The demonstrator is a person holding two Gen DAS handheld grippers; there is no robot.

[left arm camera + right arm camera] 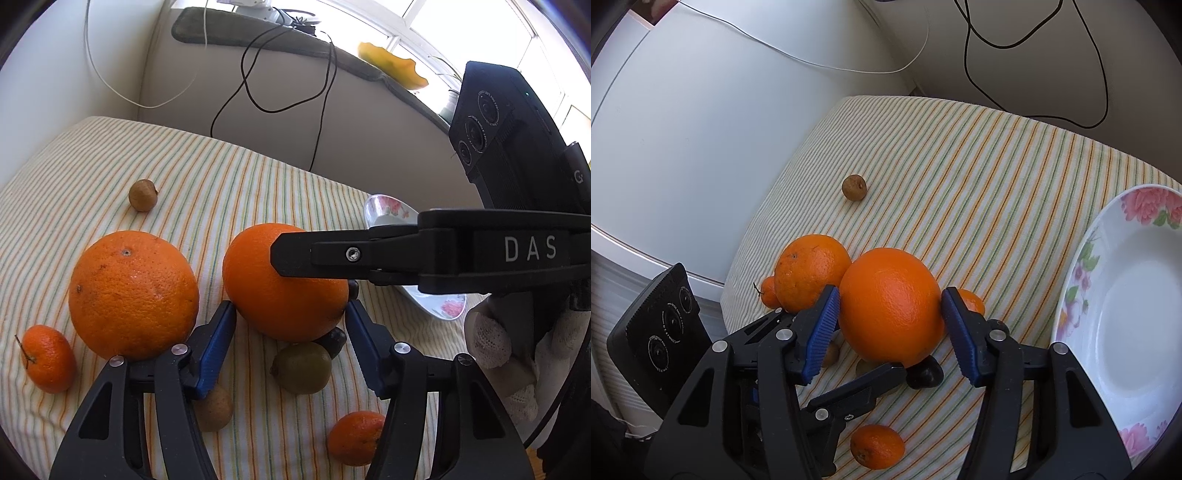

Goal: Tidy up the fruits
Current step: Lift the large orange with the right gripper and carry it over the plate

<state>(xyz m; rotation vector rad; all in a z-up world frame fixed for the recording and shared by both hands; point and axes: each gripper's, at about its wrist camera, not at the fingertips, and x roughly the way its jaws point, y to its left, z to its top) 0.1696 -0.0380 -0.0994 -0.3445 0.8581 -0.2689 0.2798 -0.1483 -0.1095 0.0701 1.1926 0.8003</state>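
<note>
Beige sofa back (369,122) under bright windows (461,22), striped cloth (221,177) over the seat

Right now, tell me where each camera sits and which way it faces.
Left wrist: low behind the left hand-held gripper, facing the oranges and sofa back; the right hand-held gripper and gloved hand cross in.
Right wrist: above the right hand-held gripper, looking down at the striped cloth and plate.
Both share the near orange.
</note>
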